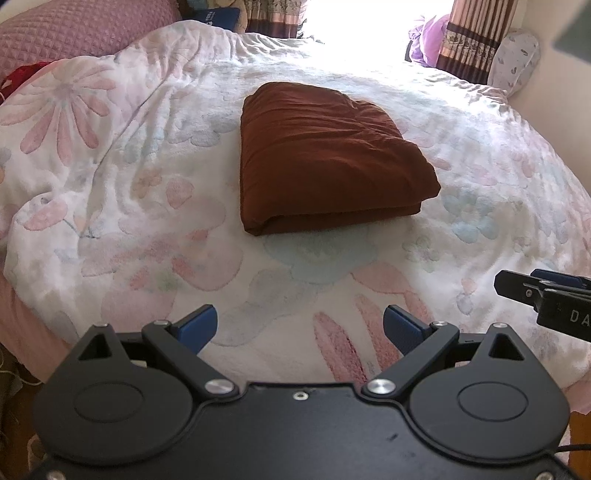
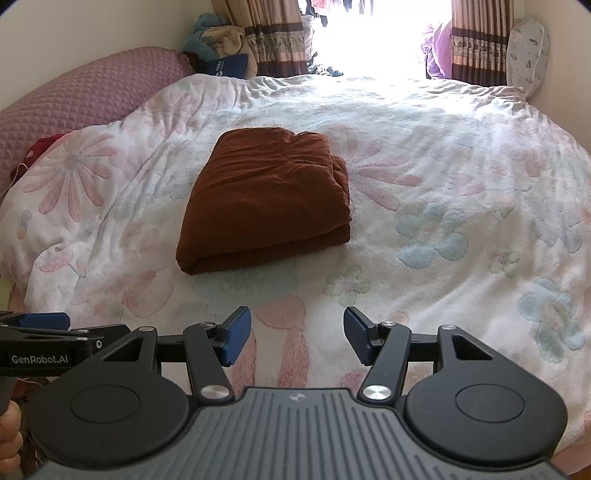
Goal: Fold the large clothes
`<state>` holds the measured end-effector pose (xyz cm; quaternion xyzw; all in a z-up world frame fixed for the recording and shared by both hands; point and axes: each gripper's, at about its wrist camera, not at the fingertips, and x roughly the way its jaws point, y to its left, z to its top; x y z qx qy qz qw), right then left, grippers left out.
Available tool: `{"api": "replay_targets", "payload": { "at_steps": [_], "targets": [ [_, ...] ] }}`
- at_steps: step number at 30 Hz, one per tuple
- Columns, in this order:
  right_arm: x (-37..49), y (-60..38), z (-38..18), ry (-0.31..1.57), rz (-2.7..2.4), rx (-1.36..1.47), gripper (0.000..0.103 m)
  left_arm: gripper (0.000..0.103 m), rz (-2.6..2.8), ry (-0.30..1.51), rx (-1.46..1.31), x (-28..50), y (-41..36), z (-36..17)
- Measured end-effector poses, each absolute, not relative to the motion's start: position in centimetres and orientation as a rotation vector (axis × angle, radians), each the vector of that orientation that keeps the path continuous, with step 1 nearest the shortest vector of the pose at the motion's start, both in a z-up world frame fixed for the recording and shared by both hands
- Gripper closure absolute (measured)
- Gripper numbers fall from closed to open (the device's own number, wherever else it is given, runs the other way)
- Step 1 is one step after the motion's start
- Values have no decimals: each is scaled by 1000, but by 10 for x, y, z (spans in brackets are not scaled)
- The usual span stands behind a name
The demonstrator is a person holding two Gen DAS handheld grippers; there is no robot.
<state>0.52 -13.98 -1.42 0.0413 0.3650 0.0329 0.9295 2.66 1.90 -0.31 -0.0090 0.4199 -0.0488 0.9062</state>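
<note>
Both my left gripper (image 1: 299,328) and right gripper (image 2: 297,334) hang spread and empty over the floral quilt (image 1: 110,192), the brown garment (image 1: 321,162) folded mid-bed ahead (soft, floppy, probably light), best pinched at its near layered edge.

You have a bed (image 2: 424,206) before you, spread with a white fleece blanket (image 1: 122,192) printed in pale pink and blue flowers. A quilted pink pillow (image 2: 81,99) lies at its far left corner, with a scrap of red cloth (image 1: 26,75) showing beside it. Past the bed, striped brown curtains (image 2: 280,40) frame a glaring bright window (image 2: 376,33). You can see a purple bundle (image 1: 430,40) by the right curtain, a pale printed cushion (image 2: 526,55) propped in the right corner, and a dark blue item (image 2: 225,66) among heaped fabrics on the left.
</note>
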Motion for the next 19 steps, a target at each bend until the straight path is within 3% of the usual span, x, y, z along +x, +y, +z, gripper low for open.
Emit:
{"api": "replay_targets", "payload": {
  "at_steps": [19],
  "targets": [
    [5,-139,-15,751,69,85,35,4,-100,875,-10,29,17,-5]
  ]
}}
